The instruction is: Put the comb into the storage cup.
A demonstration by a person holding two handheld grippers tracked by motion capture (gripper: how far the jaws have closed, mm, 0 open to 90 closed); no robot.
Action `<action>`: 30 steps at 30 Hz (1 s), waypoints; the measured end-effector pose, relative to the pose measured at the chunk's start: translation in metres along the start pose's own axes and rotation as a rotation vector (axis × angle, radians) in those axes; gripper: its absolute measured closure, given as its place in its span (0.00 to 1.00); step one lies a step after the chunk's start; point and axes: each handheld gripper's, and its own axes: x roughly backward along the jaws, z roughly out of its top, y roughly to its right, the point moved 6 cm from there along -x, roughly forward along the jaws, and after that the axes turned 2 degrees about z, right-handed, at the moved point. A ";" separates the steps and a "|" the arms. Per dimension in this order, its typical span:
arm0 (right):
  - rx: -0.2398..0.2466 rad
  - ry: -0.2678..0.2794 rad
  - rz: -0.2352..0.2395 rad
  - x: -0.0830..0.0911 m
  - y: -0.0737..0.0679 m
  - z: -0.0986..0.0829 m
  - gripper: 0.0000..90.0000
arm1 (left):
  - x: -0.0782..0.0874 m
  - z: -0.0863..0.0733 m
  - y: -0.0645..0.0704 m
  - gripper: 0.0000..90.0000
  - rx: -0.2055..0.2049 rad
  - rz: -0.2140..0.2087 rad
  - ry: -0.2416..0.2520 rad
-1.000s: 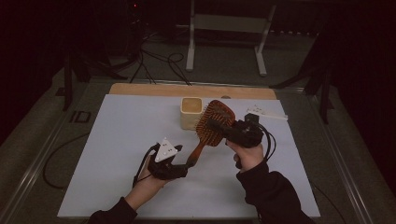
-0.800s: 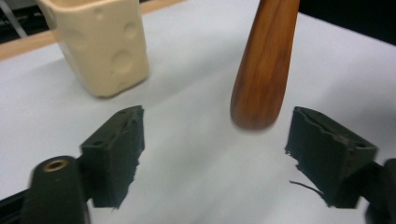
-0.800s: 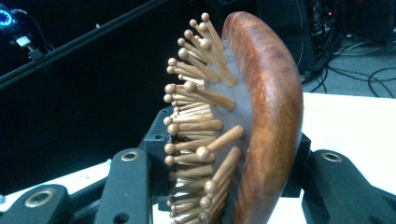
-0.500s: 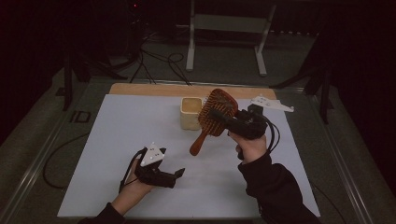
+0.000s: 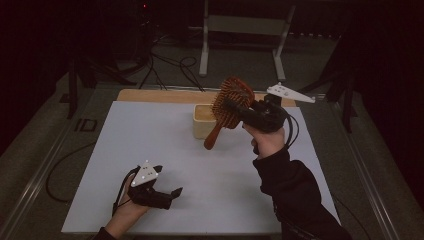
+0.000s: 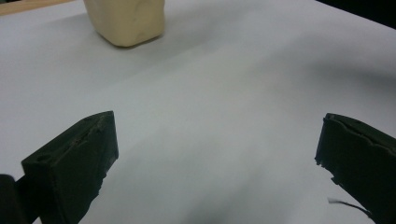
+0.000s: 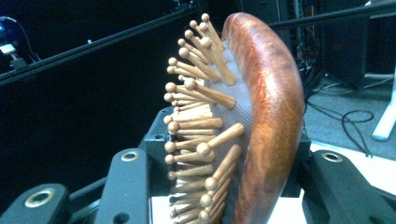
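A person stands at a table, a two-jaw gripper in each hand. The right gripper (image 5: pixel 239 109) is raised above the far middle of the table and is clamped on the head of a wooden hairbrush (image 5: pixel 227 107), one jaw against the bristle side, the other against the rounded back. The brush hangs tilted, its handle pointing down and toward the person, its head up in the air just in front of a small cream-coloured container (image 5: pixel 203 120). Held by the head this way, the handle is free to go down first, so it looks as though the brush is meant to be stood in the container, though that is only a guess. In the right gripper view the brush's wooden pegs with their round tips stick out to the left of a glossy reddish-brown back.

The left gripper (image 5: pixel 170 197) rests low near the person's edge of the table, its jaws wide apart and holding nothing. It seems to be parked out of the way.

The table (image 5: pixel 150 140) is covered in a plain pale sheet, with a strip of bare wood (image 5: pixel 150 95) showing along its far edge. The room beyond is dark; cables (image 5: pixel 165 62) trail across the floor and the legs of a white metal stand (image 5: pixel 240 25) rise behind the table.
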 end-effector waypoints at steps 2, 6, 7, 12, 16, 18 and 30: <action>0.012 0.003 -0.007 -0.003 0.001 0.004 0.58 | 0.002 -0.002 0.000 0.00 -0.006 0.004 0.007; 0.014 0.000 -0.017 -0.010 0.004 0.009 0.58 | 0.005 -0.008 -0.001 0.00 -0.012 0.006 0.007; 0.013 -0.002 -0.018 -0.012 0.005 0.009 0.58 | 0.006 -0.009 -0.002 0.00 -0.018 0.012 0.004; 0.019 -0.004 -0.033 -0.021 0.011 0.015 0.58 | 0.011 -0.014 -0.003 0.00 -0.013 0.016 0.020; 0.031 0.008 -0.048 -0.026 0.014 0.024 0.58 | 0.014 -0.018 -0.003 0.00 -0.028 0.024 0.019; 0.036 0.013 -0.060 -0.028 0.017 0.029 0.58 | 0.015 -0.020 -0.003 0.00 -0.046 0.038 0.029; 0.078 0.038 -0.104 -0.046 0.027 0.054 0.58 | 0.020 -0.023 -0.004 0.00 -0.048 0.041 0.035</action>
